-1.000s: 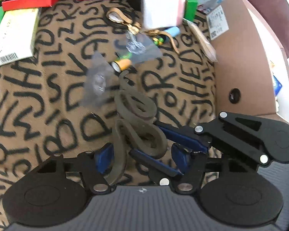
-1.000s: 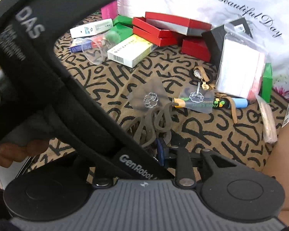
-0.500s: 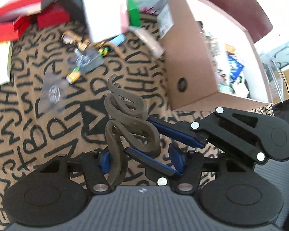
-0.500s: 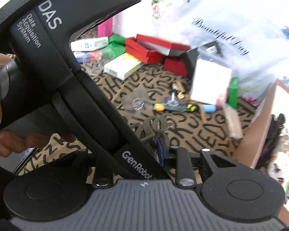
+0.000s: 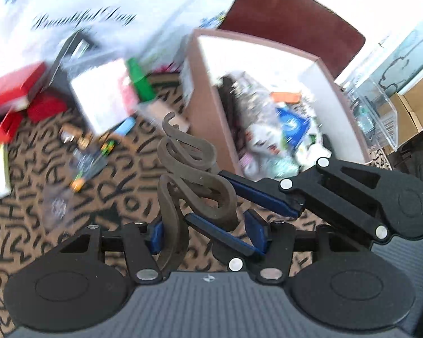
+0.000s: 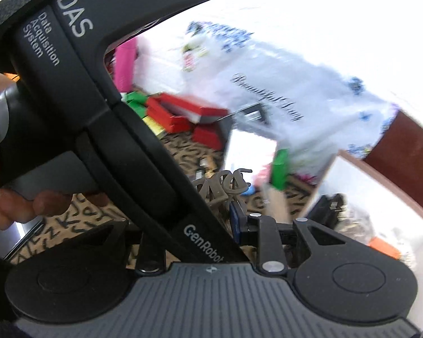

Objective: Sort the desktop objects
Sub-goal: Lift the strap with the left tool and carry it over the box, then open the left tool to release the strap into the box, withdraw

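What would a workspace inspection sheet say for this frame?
Surface: letter-print cloth, crowded.
Job's things: brown wavy hair clip held between both grippers; open box beside it, partly filled.
Clutter: red boxes, green box, white packet, clear pouch.
Grippers: right gripper fingers clamped on the hair clip; left gripper closing, clip between its fingers.
Cables: nothing seen.
Surroundings: white printed bag, clear bin.

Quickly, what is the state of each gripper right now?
Left gripper: jaws closing, with the brown wavy clip between them, not clamped on it.
Right gripper: shut on the same clip.
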Demonstrator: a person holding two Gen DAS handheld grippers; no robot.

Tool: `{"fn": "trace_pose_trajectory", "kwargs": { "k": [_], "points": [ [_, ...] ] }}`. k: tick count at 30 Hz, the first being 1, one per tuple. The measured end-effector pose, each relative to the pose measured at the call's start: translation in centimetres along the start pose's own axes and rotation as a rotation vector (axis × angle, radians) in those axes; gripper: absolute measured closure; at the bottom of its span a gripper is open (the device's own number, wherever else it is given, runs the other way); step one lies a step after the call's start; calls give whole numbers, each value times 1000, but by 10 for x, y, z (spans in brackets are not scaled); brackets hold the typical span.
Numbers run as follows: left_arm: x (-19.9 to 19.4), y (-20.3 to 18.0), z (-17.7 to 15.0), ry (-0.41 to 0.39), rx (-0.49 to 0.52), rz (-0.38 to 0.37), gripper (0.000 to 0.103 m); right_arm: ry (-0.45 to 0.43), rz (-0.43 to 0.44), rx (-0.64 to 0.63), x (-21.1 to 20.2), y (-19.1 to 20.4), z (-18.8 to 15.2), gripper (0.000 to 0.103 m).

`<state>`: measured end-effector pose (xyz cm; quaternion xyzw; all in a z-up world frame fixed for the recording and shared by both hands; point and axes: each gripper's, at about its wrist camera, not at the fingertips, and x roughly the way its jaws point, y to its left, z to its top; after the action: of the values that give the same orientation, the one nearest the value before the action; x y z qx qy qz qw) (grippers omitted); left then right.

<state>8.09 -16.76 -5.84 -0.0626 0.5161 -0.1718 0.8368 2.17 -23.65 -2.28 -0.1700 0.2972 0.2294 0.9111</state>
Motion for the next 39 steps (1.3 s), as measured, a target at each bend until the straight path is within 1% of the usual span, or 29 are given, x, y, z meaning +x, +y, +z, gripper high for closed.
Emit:
{"fn": "trace_pose_trajectory", "kwargs": {
  "k": [4,5,14,20,26,28,29,30,31,32,33,35,37,38,39],
  "points": [
    [5,-25,21,-18,36,-20,45,-11,-63,15,-13,-24,0,76],
    [7,-32,27,-23,47,-25,47,-11,-78,22,-15,-31,-1,76],
    [32,-102,65,-27,179,-57,47,-21,-203,124,-35,-101,-14,76],
    [57,-128,82,-7,226,-57,47,-24,-245,191,-34,-138,-29,76],
    [80,-138,97,15,250,-51,47,-22,-261,240,-20,-167,-40,76],
    [87,-139,100,10,258,-40,43,-18,-267,250,-15,-175,-43,76],
    [91,-138,102,8,255,-25,36,-18,-270,254,-11,-179,-45,75],
    [95,-137,104,10,246,-6,24,-12,-282,259,-7,-182,-47,74],
    [99,-135,105,17,230,4,18,6,-291,265,-3,-185,-49,71],
    [102,-132,106,28,212,1,11,46,-287,274,4,-189,-53,56],
    [105,-127,106,39,192,-7,11,79,-285,281,9,-191,-56,44],
    [108,-119,104,55,163,-8,10,102,-297,289,14,-191,-64,41],
    [111,-113,102,70,144,-1,8,118,-287,304,17,-191,-70,31],
    [113,-110,101,80,133,2,8,126,-283,312,18,-191,-72,23],
    [115,-107,100,91,124,4,8,135,-282,316,20,-190,-74,19]
  ]
}}
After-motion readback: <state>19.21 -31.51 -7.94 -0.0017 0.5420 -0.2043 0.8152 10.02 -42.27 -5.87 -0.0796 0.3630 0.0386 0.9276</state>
